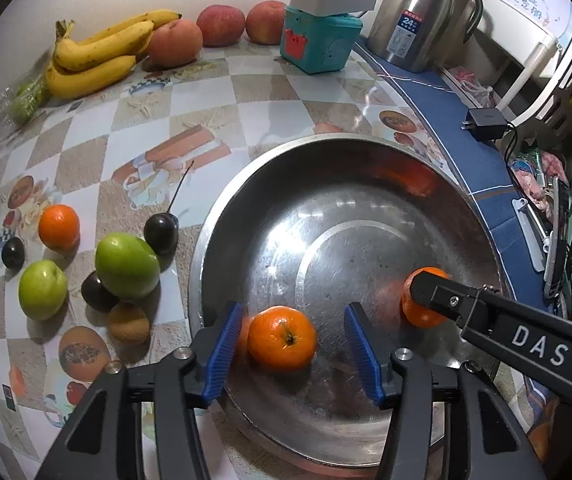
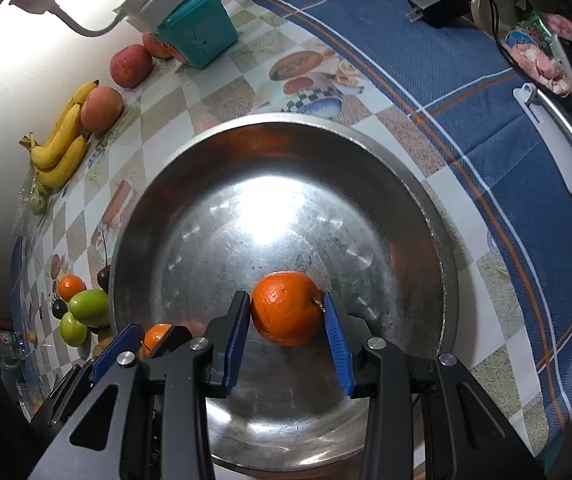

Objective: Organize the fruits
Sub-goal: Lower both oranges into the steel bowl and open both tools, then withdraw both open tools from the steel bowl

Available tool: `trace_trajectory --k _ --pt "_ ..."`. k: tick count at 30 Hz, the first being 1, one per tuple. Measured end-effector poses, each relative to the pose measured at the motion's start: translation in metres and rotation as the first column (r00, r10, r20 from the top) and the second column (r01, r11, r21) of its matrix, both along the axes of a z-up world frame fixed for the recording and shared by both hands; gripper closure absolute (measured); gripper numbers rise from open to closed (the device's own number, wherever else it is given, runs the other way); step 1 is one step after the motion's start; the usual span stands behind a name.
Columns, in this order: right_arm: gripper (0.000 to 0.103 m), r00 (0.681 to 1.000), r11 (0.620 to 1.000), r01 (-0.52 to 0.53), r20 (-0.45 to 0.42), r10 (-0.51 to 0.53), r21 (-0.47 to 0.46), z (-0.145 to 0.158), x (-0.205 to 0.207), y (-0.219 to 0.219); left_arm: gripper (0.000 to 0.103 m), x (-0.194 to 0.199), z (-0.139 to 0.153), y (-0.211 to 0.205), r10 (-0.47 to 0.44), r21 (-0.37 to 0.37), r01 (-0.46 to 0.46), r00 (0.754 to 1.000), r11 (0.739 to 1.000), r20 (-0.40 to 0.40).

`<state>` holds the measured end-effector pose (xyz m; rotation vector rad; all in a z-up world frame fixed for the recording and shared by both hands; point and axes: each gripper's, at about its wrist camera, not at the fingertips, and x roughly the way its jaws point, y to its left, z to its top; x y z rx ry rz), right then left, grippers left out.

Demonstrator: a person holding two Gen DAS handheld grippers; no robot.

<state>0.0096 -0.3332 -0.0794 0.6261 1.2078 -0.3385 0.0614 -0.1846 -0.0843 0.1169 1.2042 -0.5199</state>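
A steel bowl (image 1: 366, 152) sits on the checked tablecloth. My left gripper (image 1: 292, 312) stands open over the bowl's near side. An orange (image 1: 282, 338) lies on the bowl's floor between its blue pads (image 1: 226, 344), with a gap on each side. My right gripper (image 2: 285, 298) is shut on a second orange (image 2: 286, 308), low inside the bowl, and its pads (image 2: 336, 340) press both sides. In the left wrist view that orange (image 1: 418, 312) shows partly behind the right gripper's finger (image 1: 438, 296).
Left of the bowl lie a third orange (image 1: 59, 227), two green apples (image 1: 126, 265), dark plums (image 1: 161, 229) and a brown fruit (image 1: 129, 322). Bananas (image 1: 98, 50) and red apples (image 1: 220, 24) line the back wall, beside a teal box (image 1: 318, 46) and a steel flask (image 1: 418, 12).
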Motion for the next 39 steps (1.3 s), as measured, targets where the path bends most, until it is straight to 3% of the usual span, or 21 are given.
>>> trace_trajectory --k 9,11,19,22,23,25,29,30,35,37,39 --pt "0.063 0.996 0.999 0.017 0.092 -0.013 -0.048 0.032 -0.008 0.0 0.038 -0.002 0.02 0.002 0.017 0.0 -0.017 0.999 1.0 0.051" --pt "0.063 0.995 0.998 0.022 0.101 -0.017 -0.054 0.036 -0.01 -0.001 0.031 -0.002 0.022 0.006 0.037 0.019 -0.038 0.997 0.999 0.063" --pt "0.063 0.997 0.998 0.024 0.074 -0.019 -0.055 0.03 -0.01 -0.004 0.029 0.006 0.032 0.029 0.136 0.002 -0.136 0.989 0.991 0.055" --pt "0.063 0.998 0.998 0.01 0.069 -0.006 -0.061 0.03 -0.008 -0.002 0.016 0.009 0.038 0.043 0.215 0.037 -0.219 0.973 0.975 0.089" --pt "0.061 0.998 0.998 0.003 0.064 0.001 -0.063 0.029 -0.007 0.0 0.01 0.011 0.038 0.048 0.241 0.046 -0.246 0.966 0.968 0.094" --pt "0.043 0.998 0.998 -0.009 0.059 0.013 -0.07 0.028 -0.006 0.002 0.003 0.013 0.039 0.059 0.295 0.078 -0.304 0.95 0.95 0.106" --pt "0.031 0.998 0.995 -0.04 0.054 0.045 -0.088 0.027 -0.003 0.007 0.0 0.019 0.036 0.082 0.39 0.127 -0.406 0.911 0.905 0.134" --pt "0.024 0.997 0.995 -0.043 0.052 0.048 -0.09 0.027 -0.003 0.007 0.0 0.02 0.035 0.087 0.409 0.126 -0.424 0.904 0.897 0.128" --pt "0.02 0.997 0.993 -0.061 0.043 0.065 -0.101 0.024 -0.001 0.01 0.0 0.025 0.029 0.104 0.467 0.11 -0.473 0.881 0.874 0.078" --pt "0.009 0.997 0.992 -0.063 0.038 0.067 -0.106 0.023 0.0 0.011 0.0 0.025 0.028 0.108 0.48 0.106 -0.486 0.874 0.868 0.076" --pt "0.009 0.997 0.992 -0.067 0.04 0.072 -0.107 0.022 0.0 0.011 0.0 0.024 0.029 0.11 0.494 0.104 -0.499 0.866 0.86 0.078"
